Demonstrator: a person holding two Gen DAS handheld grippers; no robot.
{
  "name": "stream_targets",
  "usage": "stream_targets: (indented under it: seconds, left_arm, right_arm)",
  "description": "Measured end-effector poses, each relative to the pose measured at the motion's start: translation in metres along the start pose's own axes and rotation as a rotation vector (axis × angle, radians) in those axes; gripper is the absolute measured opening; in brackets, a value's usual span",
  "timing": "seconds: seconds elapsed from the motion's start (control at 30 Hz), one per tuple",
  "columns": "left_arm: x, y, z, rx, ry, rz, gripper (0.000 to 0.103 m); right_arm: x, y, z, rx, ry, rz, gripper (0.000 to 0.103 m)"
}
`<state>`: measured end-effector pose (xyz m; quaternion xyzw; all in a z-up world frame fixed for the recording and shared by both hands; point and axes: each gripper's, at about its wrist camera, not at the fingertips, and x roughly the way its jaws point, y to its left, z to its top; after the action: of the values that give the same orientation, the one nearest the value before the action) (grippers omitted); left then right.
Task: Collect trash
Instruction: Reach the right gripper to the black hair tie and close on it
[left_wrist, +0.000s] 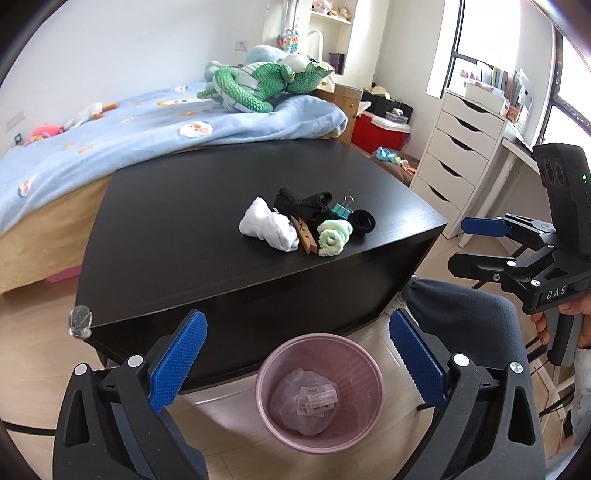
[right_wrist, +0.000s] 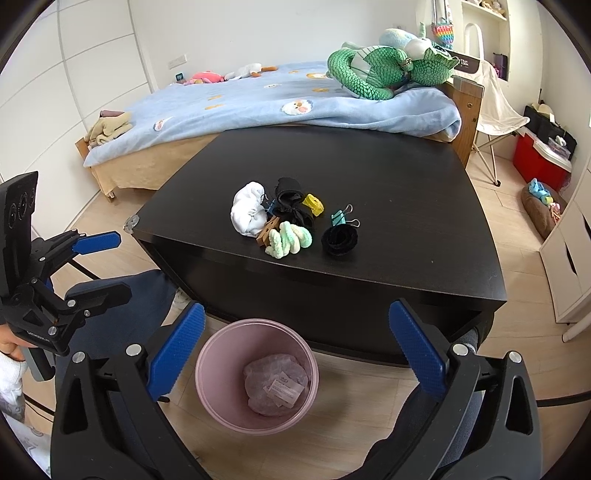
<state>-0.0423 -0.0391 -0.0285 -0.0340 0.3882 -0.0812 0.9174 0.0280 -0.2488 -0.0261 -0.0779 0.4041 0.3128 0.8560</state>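
Left wrist view: your left claw (left_wrist: 297, 363) gapes wide, empty, above pink bin (left_wrist: 320, 393) on floor by counter's (left_wrist: 166, 229) front edge. Crumpled plastic (left_wrist: 301, 400) already inside bin.

Right wrist view: right claw (right_wrist: 295, 360) wide, empty. Clutter pile (right_wrist: 291, 221) mid-counter; you risk binning white cloth (right_wrist: 246, 212) or binder clip (right_wrist: 341, 216), not trash.

A bin (right_wrist: 256, 380) stands on the floor just in front of the table (right_wrist: 406, 206), with a crumpled bag (right_wrist: 275, 384) and a small card (right_wrist: 284, 390) inside it. On the table, toward its near edge, lies a cluster: a sock (right_wrist: 248, 213) at the left, a clothespin (right_wrist: 267, 236) and a rolled cloth (right_wrist: 290, 239) in front, a binder clip (right_wrist: 341, 218) and a coiled band (right_wrist: 340, 239) at the right. Behind the table is a bed (right_wrist: 258, 107) with a plush toy (right_wrist: 391, 70) on it
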Motion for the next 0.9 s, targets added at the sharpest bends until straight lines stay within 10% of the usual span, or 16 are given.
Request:
stream_targets:
  seconds: [0.9]
  left_arm:
    - [0.016, 0.015, 0.028, 0.013, -0.022, 0.055, 0.095]
  right_arm:
    - [0.099, -0.041, 0.059, -0.173, 0.163, -0.059, 0.098]
